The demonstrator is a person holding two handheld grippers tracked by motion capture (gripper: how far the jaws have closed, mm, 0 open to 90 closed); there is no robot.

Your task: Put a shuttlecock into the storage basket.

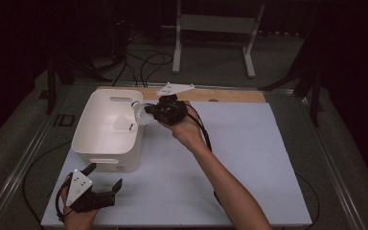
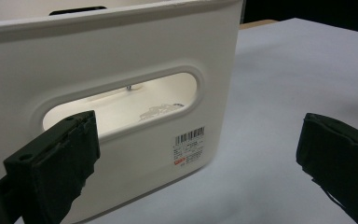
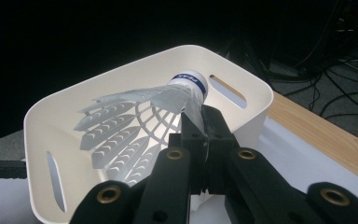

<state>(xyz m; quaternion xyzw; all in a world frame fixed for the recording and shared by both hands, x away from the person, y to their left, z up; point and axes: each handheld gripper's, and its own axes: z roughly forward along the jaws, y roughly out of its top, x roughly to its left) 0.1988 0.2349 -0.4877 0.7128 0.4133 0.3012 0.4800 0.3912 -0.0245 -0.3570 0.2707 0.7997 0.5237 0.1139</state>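
A white plastic bin (image 1: 106, 132) with slot handles stands at the left of the white surface (image 1: 235, 158). Through its near handle slot, the left gripper view shows something pale and clear lying on the bin floor; what it is cannot be told. A barcode label (image 2: 189, 145) sits on the bin's near wall. The right gripper (image 1: 149, 111) hangs at the bin's right rim, its fingers (image 3: 193, 140) closed on the skirt of a white shuttlecock (image 3: 140, 126) with a blue-banded cork, held above the bin's opening. The left gripper (image 1: 106, 179) rests low near the front left of the surface, just before the bin, its 2 fingers (image 2: 56, 163) spread wide and holding nothing. A wooden strip (image 1: 230, 95) borders the far edge of the surface. Beyond, the room is dark, with cables (image 1: 143, 62) on the floor and a white stand (image 1: 215, 28)
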